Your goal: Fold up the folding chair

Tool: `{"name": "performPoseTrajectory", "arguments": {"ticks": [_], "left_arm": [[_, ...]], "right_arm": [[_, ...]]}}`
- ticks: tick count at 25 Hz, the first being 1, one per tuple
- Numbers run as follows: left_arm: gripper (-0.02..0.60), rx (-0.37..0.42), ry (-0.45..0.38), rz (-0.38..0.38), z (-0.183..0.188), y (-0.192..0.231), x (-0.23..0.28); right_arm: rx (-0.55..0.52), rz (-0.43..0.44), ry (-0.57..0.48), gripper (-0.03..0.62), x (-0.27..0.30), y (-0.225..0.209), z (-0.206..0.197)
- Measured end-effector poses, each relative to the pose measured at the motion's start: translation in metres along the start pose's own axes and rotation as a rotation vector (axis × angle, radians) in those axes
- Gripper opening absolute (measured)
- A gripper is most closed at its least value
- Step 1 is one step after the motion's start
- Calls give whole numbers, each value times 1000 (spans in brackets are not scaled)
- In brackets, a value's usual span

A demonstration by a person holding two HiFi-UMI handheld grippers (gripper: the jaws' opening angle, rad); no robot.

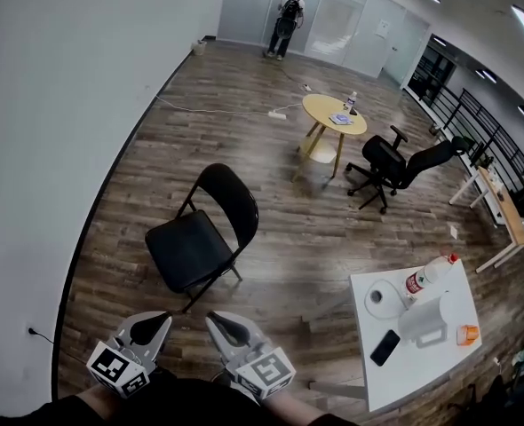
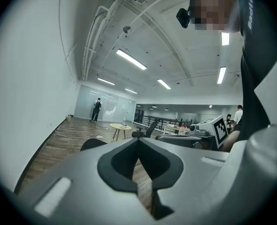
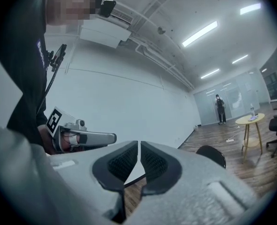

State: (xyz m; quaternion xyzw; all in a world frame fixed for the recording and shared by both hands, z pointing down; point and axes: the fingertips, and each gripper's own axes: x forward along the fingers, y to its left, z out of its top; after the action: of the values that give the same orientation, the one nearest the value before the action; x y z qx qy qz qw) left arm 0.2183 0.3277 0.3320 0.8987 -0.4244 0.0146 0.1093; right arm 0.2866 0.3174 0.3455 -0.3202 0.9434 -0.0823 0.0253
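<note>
1. Head view. The folding chair (image 1: 200, 238) stands unfolded on the wood floor, well apart from both tools and straight ahead of them. Its seat is toward the viewer's left, and its backrest rises at the far right. The left gripper (image 1: 160, 319) and right gripper (image 1: 218, 319) are held low and side by side, tips toward the chair. The seat's near corner lies about in line with the left tool and the backrest with the right. Neither looks clearly nearer. A round table (image 1: 333, 114) and an office chair (image 1: 395, 162) stand further off.

2. Left gripper view. The left gripper (image 2: 139, 142) has its jaws pressed together, with nothing between them. Only the dark curve of the chair's backrest (image 2: 92, 144) shows, just left of the jaw line and beyond it.

3. Right gripper view. The right gripper (image 3: 139, 146) has its jaws together but for a hairline slit, and it holds nothing. The backrest (image 3: 212, 154) lies to the right of the jaw line, so this tool is aimed past the chair toward the wall. Closing in would probably call for a swing to the right.
</note>
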Motion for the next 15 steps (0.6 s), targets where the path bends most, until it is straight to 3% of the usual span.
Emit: {"name": "performPoseTrajectory", "arguments": {"ticks": [8, 15], "left_arm": [[2, -21, 19, 63, -4, 32, 9], [2, -33, 23, 58, -4, 96, 26]], "right_arm": [[12, 27, 27, 23, 15, -14, -3], [4, -16, 49, 31, 69, -43, 1]]}}
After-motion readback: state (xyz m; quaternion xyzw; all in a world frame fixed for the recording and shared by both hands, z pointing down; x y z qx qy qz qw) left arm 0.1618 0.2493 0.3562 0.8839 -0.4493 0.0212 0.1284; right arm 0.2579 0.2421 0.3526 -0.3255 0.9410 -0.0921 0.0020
